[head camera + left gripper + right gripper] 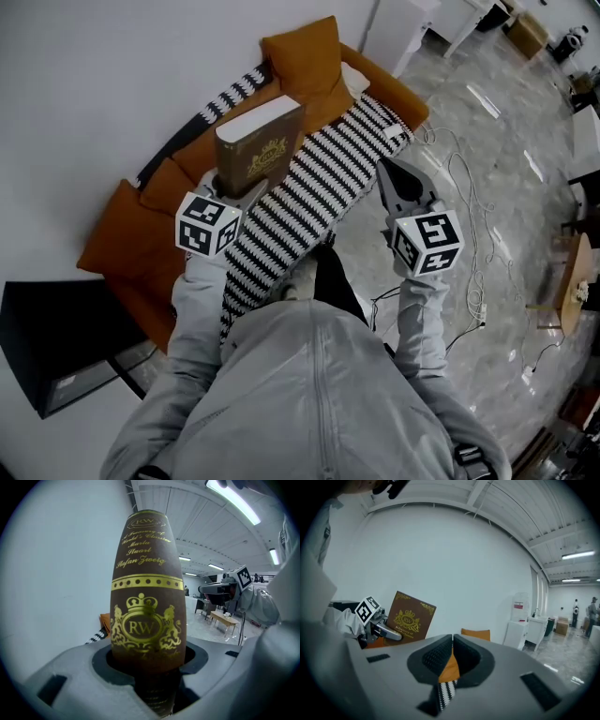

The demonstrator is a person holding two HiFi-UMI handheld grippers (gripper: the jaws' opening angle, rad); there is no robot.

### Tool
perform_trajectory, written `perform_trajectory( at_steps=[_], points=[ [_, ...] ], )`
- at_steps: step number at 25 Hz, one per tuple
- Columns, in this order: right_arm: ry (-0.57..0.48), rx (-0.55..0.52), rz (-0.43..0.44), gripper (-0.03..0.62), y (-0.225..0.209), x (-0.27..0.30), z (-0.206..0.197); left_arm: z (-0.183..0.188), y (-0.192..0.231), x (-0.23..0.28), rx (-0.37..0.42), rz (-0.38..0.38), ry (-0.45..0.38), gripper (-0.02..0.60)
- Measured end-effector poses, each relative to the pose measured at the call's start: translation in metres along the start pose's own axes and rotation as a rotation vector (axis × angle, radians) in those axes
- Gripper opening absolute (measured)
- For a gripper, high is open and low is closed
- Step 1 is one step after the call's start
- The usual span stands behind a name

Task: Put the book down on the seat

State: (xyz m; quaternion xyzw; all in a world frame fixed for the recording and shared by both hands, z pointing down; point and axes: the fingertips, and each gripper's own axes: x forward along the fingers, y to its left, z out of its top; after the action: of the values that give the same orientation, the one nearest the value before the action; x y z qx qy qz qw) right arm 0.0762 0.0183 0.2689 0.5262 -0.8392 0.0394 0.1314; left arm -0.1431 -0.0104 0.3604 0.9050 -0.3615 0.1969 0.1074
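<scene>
Book (261, 141) is being held up in the air over the stripy seat (323, 192), standing tall w/ its gold crown side facing the person. It's not lying down yet. Left gripper (236, 187) is squeezing it at the bottom end. Its jaws are spreading wide b/c the book is fat, one jaw pressing on each cover, so it's not slipping. In the left gripper view the spine is filling the middle & rising up from between the jaws. Holding it low like that is prob. making it easy to tip the top down first onto the soft, flat seat. Orange cushion (302, 56) is leaning at the back, behind the book, so the book is prob. needing to go in front of it. Right gripper (389, 173) is hanging off to the side by the seat's edge, well apart from the book. Its jaws are pressing together w/ nothing in them, prob. just keeping out of the way.
</scene>
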Motion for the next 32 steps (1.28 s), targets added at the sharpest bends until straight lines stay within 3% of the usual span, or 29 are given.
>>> perform_trajectory(
  at_steps=[8, 15, 29, 32],
  points=[
    [0.025, 0.020, 0.021, 0.031, -0.057, 0.064, -0.009, -0.001, 0.041, 0.083, -0.037, -0.010, 0.078, 0.239],
    [0.105, 0.065, 0.048, 0.031, -0.106, 0.135, -0.043, -0.009, 0.072, 0.167, -0.042, -0.043, 0.170, 0.239],
    [0.222, 0.231, 0.072, 0.031, -0.166, 0.246, -0.124, -0.069, 0.121, 0.289, -0.051, -0.098, 0.372, 0.239],
    [0.258, 0.246, 0.073, 0.031, -0.175, 0.261, -0.143, -0.088, 0.123, 0.311, -0.109, -0.137, 0.401, 0.239]
  ],
)
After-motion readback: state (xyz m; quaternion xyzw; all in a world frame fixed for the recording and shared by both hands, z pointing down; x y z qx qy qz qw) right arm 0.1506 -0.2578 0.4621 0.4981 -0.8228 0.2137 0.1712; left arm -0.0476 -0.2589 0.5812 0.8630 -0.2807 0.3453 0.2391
